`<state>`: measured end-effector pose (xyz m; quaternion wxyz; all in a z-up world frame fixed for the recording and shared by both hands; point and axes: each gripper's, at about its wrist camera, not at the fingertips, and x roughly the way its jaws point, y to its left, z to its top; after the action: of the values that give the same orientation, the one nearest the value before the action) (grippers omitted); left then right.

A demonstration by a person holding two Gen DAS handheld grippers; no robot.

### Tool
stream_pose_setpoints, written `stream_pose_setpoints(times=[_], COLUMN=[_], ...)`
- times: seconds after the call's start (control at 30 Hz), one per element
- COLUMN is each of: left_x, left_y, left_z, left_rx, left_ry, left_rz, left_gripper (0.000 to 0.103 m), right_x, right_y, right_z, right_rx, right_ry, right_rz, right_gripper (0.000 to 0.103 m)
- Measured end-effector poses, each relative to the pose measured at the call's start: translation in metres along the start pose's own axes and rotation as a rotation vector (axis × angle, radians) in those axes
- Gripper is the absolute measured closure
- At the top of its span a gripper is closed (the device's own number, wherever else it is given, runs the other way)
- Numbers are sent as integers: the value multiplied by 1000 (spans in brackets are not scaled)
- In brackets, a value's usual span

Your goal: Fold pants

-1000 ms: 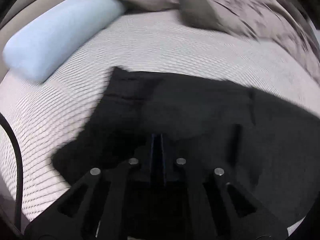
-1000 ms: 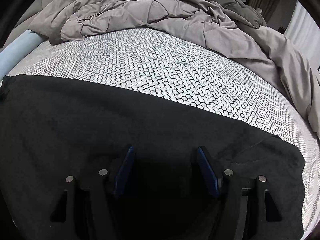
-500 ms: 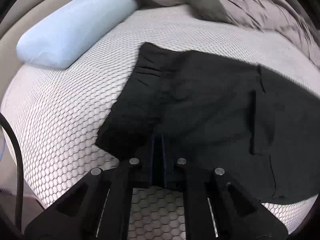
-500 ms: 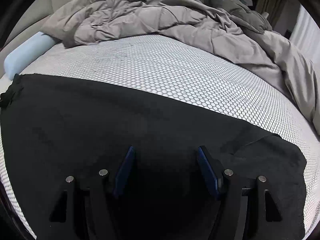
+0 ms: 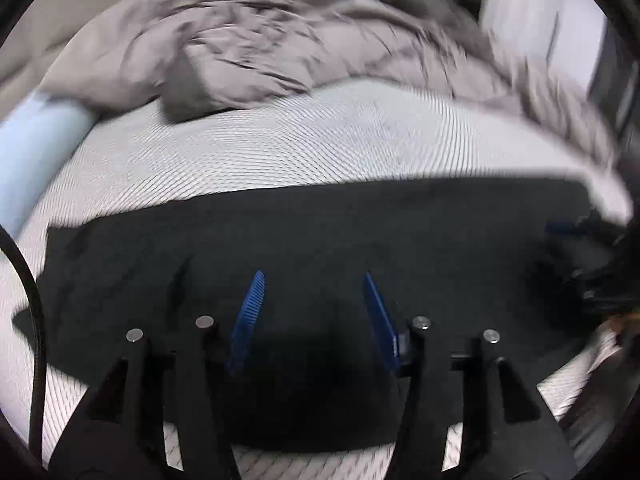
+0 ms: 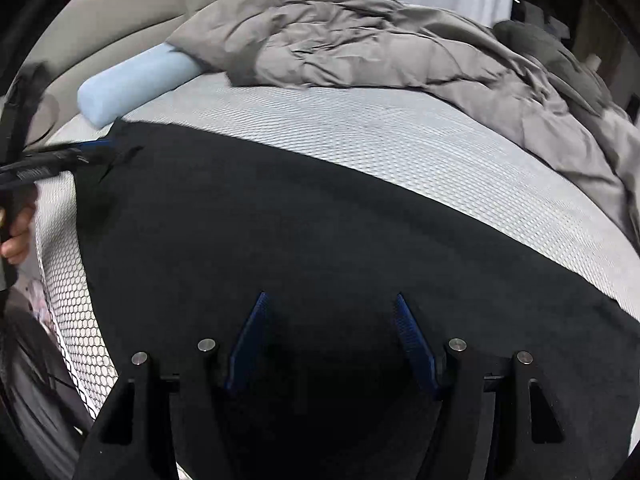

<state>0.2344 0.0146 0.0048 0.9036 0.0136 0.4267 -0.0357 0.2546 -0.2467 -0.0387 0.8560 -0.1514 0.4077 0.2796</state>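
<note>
Black pants (image 5: 320, 232) lie flat across the hexagon-patterned mattress (image 5: 320, 140); they also fill the right wrist view (image 6: 300, 240). My left gripper (image 5: 312, 280) is open and empty, just above the pants' near edge. My right gripper (image 6: 330, 300) is open and empty over the middle of the cloth. The left gripper also shows at the left edge of the right wrist view (image 6: 86, 150), by the pants' far corner. The right gripper appears blurred at the right edge of the left wrist view (image 5: 572, 228).
A rumpled grey duvet (image 6: 380, 52) is heaped along the back of the bed. A light blue bolster (image 6: 132, 84) lies at the left. A beige headboard (image 6: 120, 12) stands behind it. The mattress edge drops off at the lower left (image 6: 68, 320).
My left gripper has opened and let go of the pants, then swung to face the duvet. My right gripper stays open; its view has shifted right and back.
</note>
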Motion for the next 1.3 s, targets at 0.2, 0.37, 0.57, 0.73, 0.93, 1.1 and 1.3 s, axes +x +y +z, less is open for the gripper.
stream_pose_setpoints(times=[0.2, 0.37, 0.57, 0.73, 0.93, 1.1, 1.3], left_x=[60, 39, 19, 5, 32, 17, 9], left_y=[12, 72, 50, -34, -106, -94, -93], left_z=[-10, -32, -17, -10, -46, -64, -66], left_rx=[22, -110, -75, 64, 212, 193, 202], left_ry=[115, 101, 41, 19, 137, 125, 156], left_rz=[-7, 52, 1, -105, -204, -216, -202], left_gripper=[55, 57, 60, 59, 56, 37, 34], right_x=[19, 12, -13, -36, -6, -25, -59], right_y=[6, -30, -47, -9, 28, -22, -119], right_z=[-10, -37, -52, -38, -48, -80, -139], right_rx=[-39, 12, 81, 33, -137, -64, 152], right_ry=[83, 126, 69, -39, 86, 98, 100], right_rz=[-82, -228, -195, -60, -69, -62, -260], right_gripper=[37, 31, 32, 32, 32, 25, 25])
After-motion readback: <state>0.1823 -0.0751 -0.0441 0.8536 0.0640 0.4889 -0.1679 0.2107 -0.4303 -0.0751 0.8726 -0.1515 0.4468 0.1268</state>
